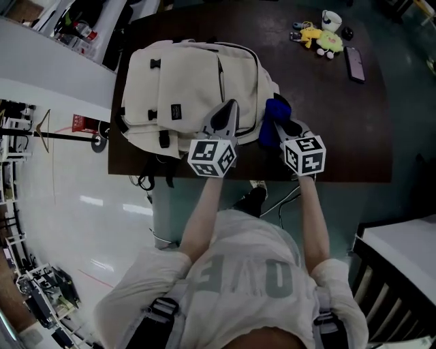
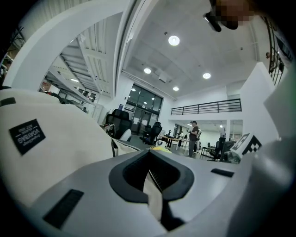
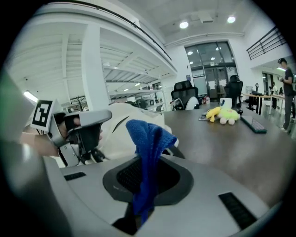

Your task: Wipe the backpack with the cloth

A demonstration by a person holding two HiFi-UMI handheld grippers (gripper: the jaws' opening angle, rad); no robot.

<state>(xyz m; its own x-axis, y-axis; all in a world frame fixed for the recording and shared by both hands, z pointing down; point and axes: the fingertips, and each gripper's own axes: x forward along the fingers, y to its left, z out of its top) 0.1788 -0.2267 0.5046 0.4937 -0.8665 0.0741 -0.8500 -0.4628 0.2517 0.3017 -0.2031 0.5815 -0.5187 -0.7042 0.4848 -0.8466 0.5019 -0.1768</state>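
Head view first: the cream backpack (image 1: 187, 82) is lying flat at the upper left of the dark table (image 1: 340, 136), filling most of that side. The left gripper (image 1: 230, 110) is reaching in at the backpack's lower right edge, tips right on the fabric. Just to its right, the right gripper (image 1: 281, 125) is carrying the blue cloth (image 1: 274, 116), which is sitting bunched against the backpack's right side. Up in the top right corner a yellow plush toy (image 1: 325, 41) and a white cup (image 1: 331, 19) are resting well apart from the action.

Over to the left gripper view, and the left gripper (image 2: 155, 185) is clenched, with a narrow strip of cream material pinched between its pads. It matches the backpack (image 2: 60, 148), whose pale bulk is looming across the left half of the frame with a black label (image 2: 27, 135) showing at centre left.

Now the right gripper view: the right gripper (image 3: 142, 187) is grasping the cloth (image 3: 148, 152). The jaws are closed tight on its lower part, and the rest is standing up in a blue fold at the middle of the frame. Behind it the backpack (image 3: 125, 127) is lying at centre left, and the left gripper (image 3: 78, 127) is showing at the left edge against the bag. Far back at the right, the plush toy (image 3: 223, 115) and the cup (image 3: 225, 102) are sitting on the table (image 3: 222, 152).
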